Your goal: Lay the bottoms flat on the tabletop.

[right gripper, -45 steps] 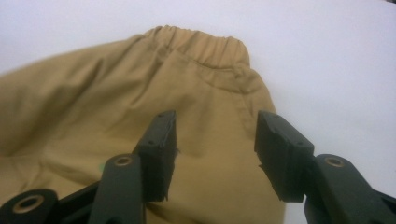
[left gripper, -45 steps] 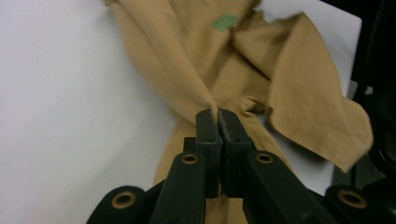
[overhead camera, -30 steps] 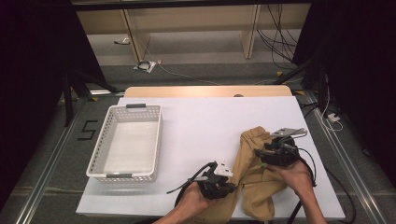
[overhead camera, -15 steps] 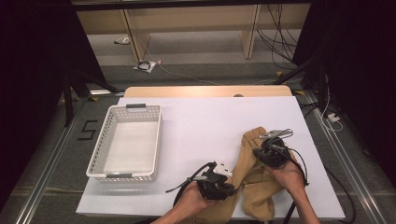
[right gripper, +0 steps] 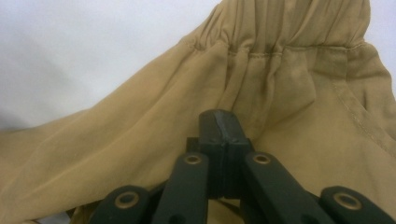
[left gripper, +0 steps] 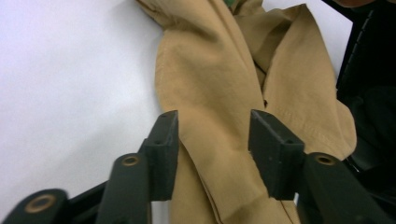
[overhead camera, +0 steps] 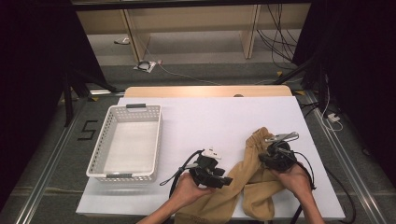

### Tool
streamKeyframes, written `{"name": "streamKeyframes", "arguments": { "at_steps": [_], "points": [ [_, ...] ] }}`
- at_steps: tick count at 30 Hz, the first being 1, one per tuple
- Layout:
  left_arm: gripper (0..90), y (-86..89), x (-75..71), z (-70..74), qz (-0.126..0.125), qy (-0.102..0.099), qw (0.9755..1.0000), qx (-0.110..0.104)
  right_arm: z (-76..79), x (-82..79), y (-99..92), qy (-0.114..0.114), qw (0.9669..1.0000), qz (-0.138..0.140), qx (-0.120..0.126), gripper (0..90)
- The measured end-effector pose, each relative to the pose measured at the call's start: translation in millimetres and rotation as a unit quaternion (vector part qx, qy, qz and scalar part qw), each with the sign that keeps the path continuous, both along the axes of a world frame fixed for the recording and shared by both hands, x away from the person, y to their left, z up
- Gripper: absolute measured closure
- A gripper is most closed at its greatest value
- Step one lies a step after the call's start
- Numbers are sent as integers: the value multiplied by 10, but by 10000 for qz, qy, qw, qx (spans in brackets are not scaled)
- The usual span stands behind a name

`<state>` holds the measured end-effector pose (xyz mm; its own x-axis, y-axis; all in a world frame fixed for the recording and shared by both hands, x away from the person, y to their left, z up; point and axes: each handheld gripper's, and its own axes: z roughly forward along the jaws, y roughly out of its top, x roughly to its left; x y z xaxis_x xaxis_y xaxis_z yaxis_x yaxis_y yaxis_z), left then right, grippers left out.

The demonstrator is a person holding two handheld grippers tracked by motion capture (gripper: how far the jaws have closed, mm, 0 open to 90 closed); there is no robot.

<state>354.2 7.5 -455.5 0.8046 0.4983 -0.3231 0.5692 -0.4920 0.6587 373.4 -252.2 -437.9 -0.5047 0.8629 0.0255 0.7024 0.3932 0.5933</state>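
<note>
Tan trousers lie crumpled on the near right part of the white counter, the gathered waistband farthest from the person and the legs trailing down to the near edge.

Far left on the counter stands a white basket with perforated walls, well apart from the cloth. Its long side runs away from the person, and a dark handle shows at its far rim.

To its right, near the front edge, the person's left hand holds the left tongs, which point toward the trousers from the cloth's left edge. In the left gripper view these tongs stand about half open, having just been opening; a fold of the tan trouser leg runs between the two black jaws, but the pads do not press on it. White counter shows to the left of that fold.

Farther right, the person's right hand holds the right tongs over the upper part of the trousers, just below the waistband. In the right gripper view these tongs are fully closed, the two jaws meeting flat against each other, with tan cloth bunched around their tips and the elastic waistband just beyond. Whether any cloth is pinched between the jaws cannot be told.
</note>
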Motion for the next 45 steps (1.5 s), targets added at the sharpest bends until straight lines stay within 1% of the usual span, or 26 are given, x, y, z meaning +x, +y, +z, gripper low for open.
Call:
{"name": "streamKeyframes", "arguments": {
  "at_steps": [2,5,6,8,10,11,13,17,19,20,22,25,27,29,32,35,37,40,43,45],
  "points": [
    [481,-8,7,-19,58,-38,9999,119,-1,-2,2,16,10000,-2,-35,900],
    [460,9,53,-50,156,18,9998,151,-6,-8,-9,6,10000,14,-41,900],
    [455,16,80,-62,224,50,9996,166,-8,-8,-12,6,10000,14,-26,900],
    [449,17,115,-79,255,152,9994,154,-7,-7,-17,4,10000,-2,6,896],
    [439,1,138,-101,284,264,9990,219,-2,-7,-22,-12,10000,2,25,893],
    [439,-12,140,-114,259,331,9988,261,-2,-7,-23,-17,10000,4,27,893],
    [432,-42,129,-153,194,356,9986,329,-3,-7,-24,-21,10000,10,28,892],
    [455,-89,117,-205,95,555,9979,326,-3,-9,-23,-47,10000,19,45,890],
    [489,-110,106,-210,16,651,9974,316,-1,-10,-22,-52,10000,25,47,888],
    [493,-126,101,-213,-34,681,9970,356,-1,-10,-22,-53,10000,27,47,886],
    [520,-133,96,-209,-50,654,9972,363,1,-10,-23,-53,10000,34,52,883],
    [640,-114,104,-201,-49,604,9976,349,5,-11,-25,-83,9999,15,62,881],
    [703,-96,105,-200,-30,591,9978,285,10,-11,-29,-116,9999,7,72,882],
    [757,-84,105,-201,-44,628,9979,183,15,-13,-24,-146,9999,-9,83,883],
    [828,-90,91,-183,-116,561,9983,141,20,-12,-19,-168,9998,2,76,884],
    [846,-97,82,-170,-144,523,9985,112,23,-14,-21,-190,9998,-7,77,884],
    [840,-95,80,-169,-155,505,9985,122,25,-13,-23,-196,9998,-4,92,884],
    [791,-100,82,-178,-180,522,9984,105,23,-11,-21,-194,9998,5,81,883],
    [710,-117,77,-173,-156,544,9984,45,23,-9,-19,-193,9998,8,79,880],
    [714,-128,65,-161,-175,509,9985,28,24,-9,-18,-199,9998,1,81,880]
  ]
}}
